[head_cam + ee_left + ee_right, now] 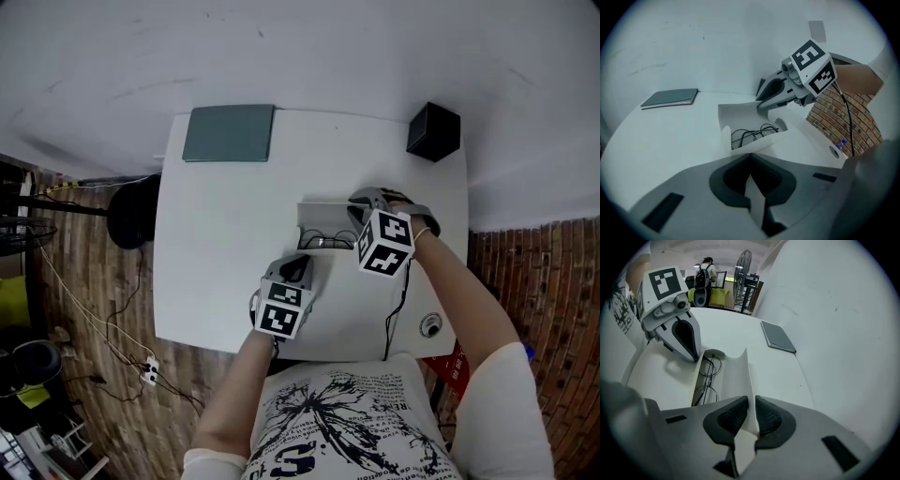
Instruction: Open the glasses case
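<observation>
Head view: both forearms reach forward over the table [206, 272]. The left gripper [300, 262] and right gripper [359, 204] tilt down onto the open glasses case [319, 217] at the table's middle.
Left gripper view: the jaws are clamped on the case's near wall.
Right gripper view: the jaws pinch the upright lid [737, 371].

In the head view, the right gripper [359, 208] hid the right end of the open white glasses case [323, 214]. A small round grey object [430, 325] stayed too small to identify.

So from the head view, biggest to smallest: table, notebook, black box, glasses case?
1. table, largest
2. notebook
3. glasses case and black box look about alike. The case is partly covered, so I won't rank them.
</observation>
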Demonstrator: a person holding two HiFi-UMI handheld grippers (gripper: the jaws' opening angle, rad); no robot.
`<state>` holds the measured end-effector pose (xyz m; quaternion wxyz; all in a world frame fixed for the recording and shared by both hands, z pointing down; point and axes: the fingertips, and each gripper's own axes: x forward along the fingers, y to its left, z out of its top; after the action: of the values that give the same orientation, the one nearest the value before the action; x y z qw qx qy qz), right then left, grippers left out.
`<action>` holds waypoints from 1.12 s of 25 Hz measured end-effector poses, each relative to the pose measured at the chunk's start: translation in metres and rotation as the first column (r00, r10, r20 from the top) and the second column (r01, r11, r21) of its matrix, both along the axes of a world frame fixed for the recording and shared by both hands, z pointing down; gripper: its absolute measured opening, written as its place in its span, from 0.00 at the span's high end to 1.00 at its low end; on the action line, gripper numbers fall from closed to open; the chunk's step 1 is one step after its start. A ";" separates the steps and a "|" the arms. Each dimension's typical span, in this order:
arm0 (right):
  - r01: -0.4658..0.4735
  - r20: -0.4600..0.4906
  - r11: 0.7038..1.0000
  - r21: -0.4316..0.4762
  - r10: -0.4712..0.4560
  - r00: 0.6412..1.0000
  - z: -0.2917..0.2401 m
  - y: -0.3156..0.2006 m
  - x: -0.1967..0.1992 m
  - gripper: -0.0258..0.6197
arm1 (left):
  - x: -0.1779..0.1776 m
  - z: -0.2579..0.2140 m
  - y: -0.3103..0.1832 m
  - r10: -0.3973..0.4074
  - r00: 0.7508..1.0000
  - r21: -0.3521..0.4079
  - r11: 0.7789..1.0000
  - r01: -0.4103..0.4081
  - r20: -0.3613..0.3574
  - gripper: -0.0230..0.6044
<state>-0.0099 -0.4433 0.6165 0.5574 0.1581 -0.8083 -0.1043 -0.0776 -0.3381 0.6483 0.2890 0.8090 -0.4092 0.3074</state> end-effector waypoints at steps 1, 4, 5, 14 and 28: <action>0.001 0.002 1.000 0.001 -0.001 1.000 0.001 -0.002 0.000 0.85 | 0.000 0.003 0.000 0.005 1.000 -0.005 1.000 -0.005 0.014 0.94; 0.003 0.014 1.000 0.000 -0.003 1.000 0.004 -0.006 -0.001 0.84 | -0.004 0.004 -0.003 -0.007 1.000 -0.009 1.000 0.007 0.022 0.94; 0.004 0.020 1.000 0.000 -0.004 1.000 0.004 -0.006 -0.001 0.84 | -0.005 0.003 -0.004 -0.021 1.000 -0.011 1.000 0.021 0.017 0.94; -0.059 0.113 0.998 0.028 0.055 0.992 -0.011 -0.009 -0.004 0.77 | -0.007 0.002 -0.005 -0.028 1.000 -0.020 0.999 0.029 0.012 0.94; -0.425 0.480 0.905 -0.006 0.376 0.793 -0.123 0.026 0.002 0.94 | -0.016 -0.092 -0.012 0.061 0.998 0.182 0.981 -0.058 -0.007 0.94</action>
<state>-0.0084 -0.4169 0.4934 0.3449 0.3746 -0.8605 0.0164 -0.0933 -0.3497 0.5562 0.2071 0.8459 -0.4094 0.2720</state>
